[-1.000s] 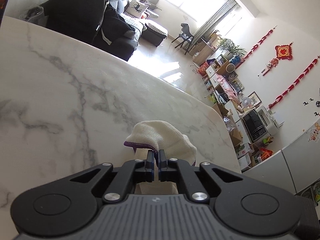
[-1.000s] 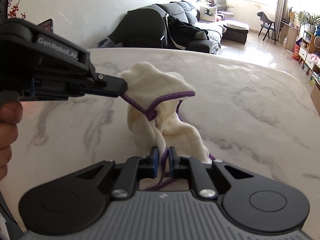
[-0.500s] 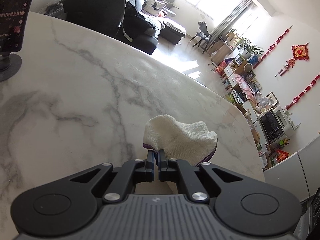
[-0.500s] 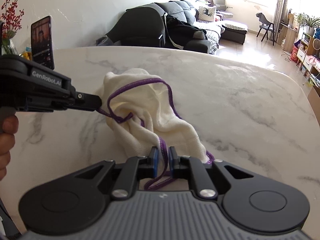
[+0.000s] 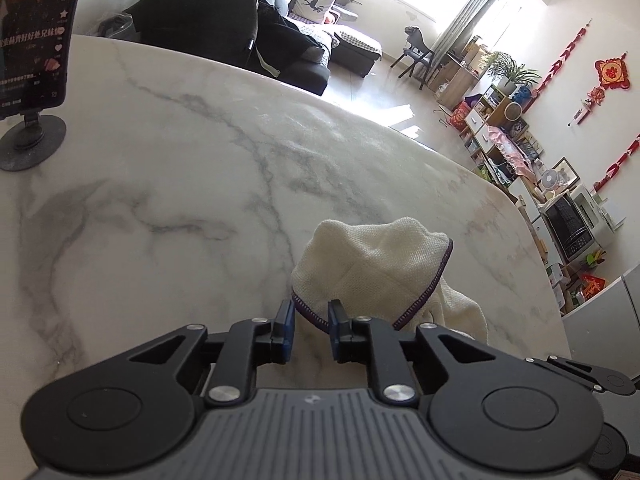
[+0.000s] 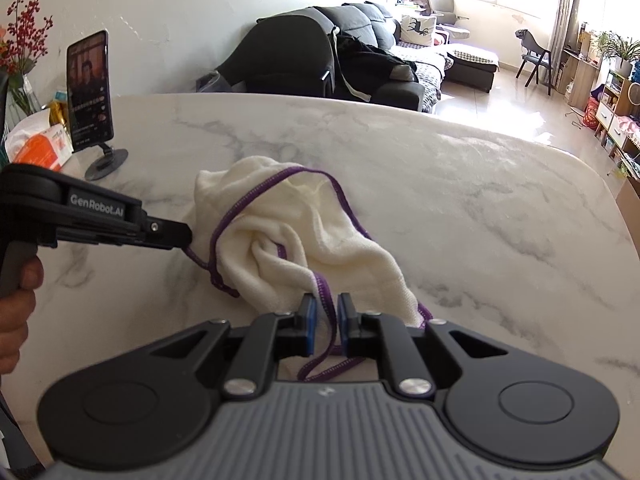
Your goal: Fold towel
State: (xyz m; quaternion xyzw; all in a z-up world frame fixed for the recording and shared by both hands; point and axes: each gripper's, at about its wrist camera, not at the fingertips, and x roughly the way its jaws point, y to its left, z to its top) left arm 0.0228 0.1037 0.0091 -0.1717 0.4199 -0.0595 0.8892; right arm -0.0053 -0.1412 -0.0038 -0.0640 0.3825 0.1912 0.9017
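A cream towel with a purple hem lies bunched on the white marble table. My right gripper is shut on the towel's near purple hem, and the cloth rises slightly to it. My left gripper comes in from the left, its tips at the towel's left corner. In the left wrist view its jaws are opening: the left gripper has the towel's purple hem between its pads, and they no longer press on it. A person's hand holds the left gripper's handle.
A phone on a round stand is at the table's back left, with packets and a vase of red berries behind it. The table's curved edge runs close on the right. A dark sofa stands beyond the far edge.
My left gripper carried the towel's corner left and down, and its jaws have parted from the hem. The towel has spread lower on the table. The right gripper kept still.
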